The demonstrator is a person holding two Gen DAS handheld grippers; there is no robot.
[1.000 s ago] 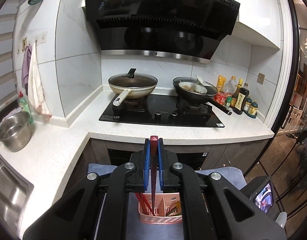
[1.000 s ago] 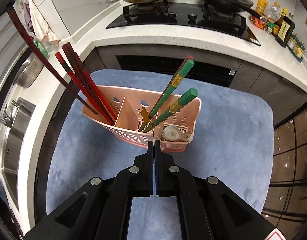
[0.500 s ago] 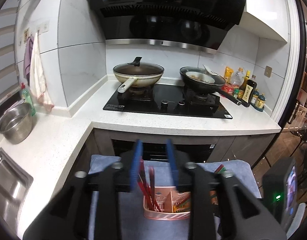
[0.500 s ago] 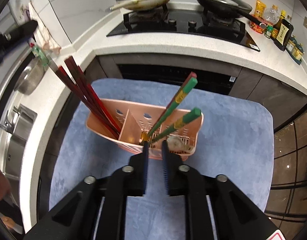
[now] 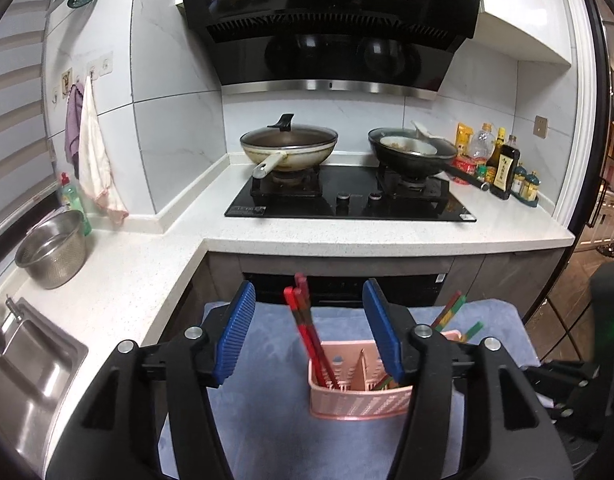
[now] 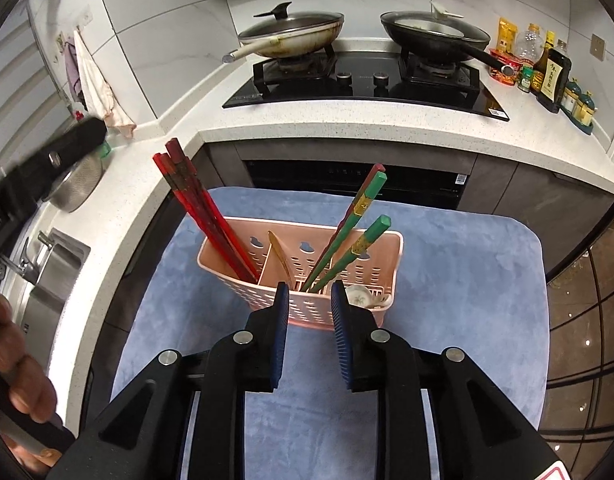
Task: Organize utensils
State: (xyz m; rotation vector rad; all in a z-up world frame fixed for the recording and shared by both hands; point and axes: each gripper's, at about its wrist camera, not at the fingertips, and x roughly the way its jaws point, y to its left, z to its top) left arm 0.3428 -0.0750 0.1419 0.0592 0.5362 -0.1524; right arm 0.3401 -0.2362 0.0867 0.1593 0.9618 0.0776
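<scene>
A pink perforated utensil basket (image 6: 359,308) stands on a blue towel (image 6: 467,280). Several red chopsticks (image 6: 199,200) lean in its left compartment, green chopsticks (image 6: 347,236) lean in the right part, and a small white spoon (image 6: 361,295) lies at its right end. My right gripper (image 6: 307,300) is open and empty just in front of the basket. In the left wrist view the basket (image 5: 359,400) and red chopsticks (image 5: 307,328) sit between the spread fingers of my left gripper (image 5: 309,300), which is wide open and empty above them.
A white counter (image 5: 347,236) holds a black hob with a lidded pan (image 5: 289,148) and a black wok (image 5: 415,152). Sauce bottles (image 5: 503,168) stand at the right. A steel bowl (image 5: 51,248) and sink (image 5: 23,368) are on the left. The left gripper's body shows at the right wrist view's left edge (image 6: 47,160).
My left gripper opened and let go of a red chopstick, which now stands in the basket's left compartment, then drew back. My right gripper opened from shut.
</scene>
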